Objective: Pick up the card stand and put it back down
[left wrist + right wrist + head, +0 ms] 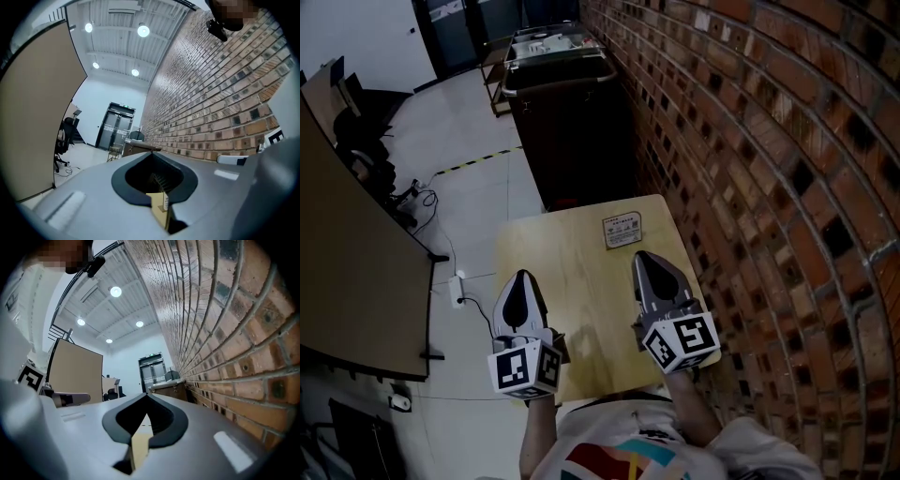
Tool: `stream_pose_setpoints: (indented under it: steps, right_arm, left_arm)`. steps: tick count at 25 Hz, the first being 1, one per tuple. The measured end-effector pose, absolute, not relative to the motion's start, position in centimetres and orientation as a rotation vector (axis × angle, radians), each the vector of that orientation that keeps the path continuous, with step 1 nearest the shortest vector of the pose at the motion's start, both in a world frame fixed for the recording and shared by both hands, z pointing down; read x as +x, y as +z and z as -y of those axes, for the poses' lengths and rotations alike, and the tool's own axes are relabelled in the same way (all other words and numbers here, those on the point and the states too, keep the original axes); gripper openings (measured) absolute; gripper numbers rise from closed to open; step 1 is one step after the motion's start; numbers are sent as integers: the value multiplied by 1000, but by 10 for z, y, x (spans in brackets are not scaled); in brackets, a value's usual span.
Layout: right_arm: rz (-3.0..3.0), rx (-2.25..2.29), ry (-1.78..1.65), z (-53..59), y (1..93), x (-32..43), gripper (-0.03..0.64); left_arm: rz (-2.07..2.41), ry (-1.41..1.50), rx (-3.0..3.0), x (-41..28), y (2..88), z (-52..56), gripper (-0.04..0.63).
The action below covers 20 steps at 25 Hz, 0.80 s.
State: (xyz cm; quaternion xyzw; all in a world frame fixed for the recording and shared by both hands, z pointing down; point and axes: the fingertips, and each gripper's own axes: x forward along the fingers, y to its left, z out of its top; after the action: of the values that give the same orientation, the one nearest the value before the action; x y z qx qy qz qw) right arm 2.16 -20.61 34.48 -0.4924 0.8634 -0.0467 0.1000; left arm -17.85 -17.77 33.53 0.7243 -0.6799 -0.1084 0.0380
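Jaws on both your left gripper (pixel 522 284) and right gripper (pixel 648 264) are pressed together on nothing, and both sit low over the near end of the table (pixel 581 267). The card stand (pixel 622 230) is at the far end, close to the brick wall (pixel 750 187), just ahead of the right gripper. Spread that gripper first, come in level, and pinch the stand squarely so it lifts without tipping

Left gripper (pixel 153 157) jaws together — tan bench (pixel 158 213) at six o'clock, brick wall (pixel 220 93) at two, double door (pixel 115 126) at nine.
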Motion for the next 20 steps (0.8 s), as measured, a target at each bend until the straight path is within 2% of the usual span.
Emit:
stream_pose_setpoints:
  steps: [20]
  right_arm:
    - [-2606, -1463, -44, 197, 341, 17, 2]
  left_arm:
    - [2074, -323, 2226, -175, 338, 173, 5]
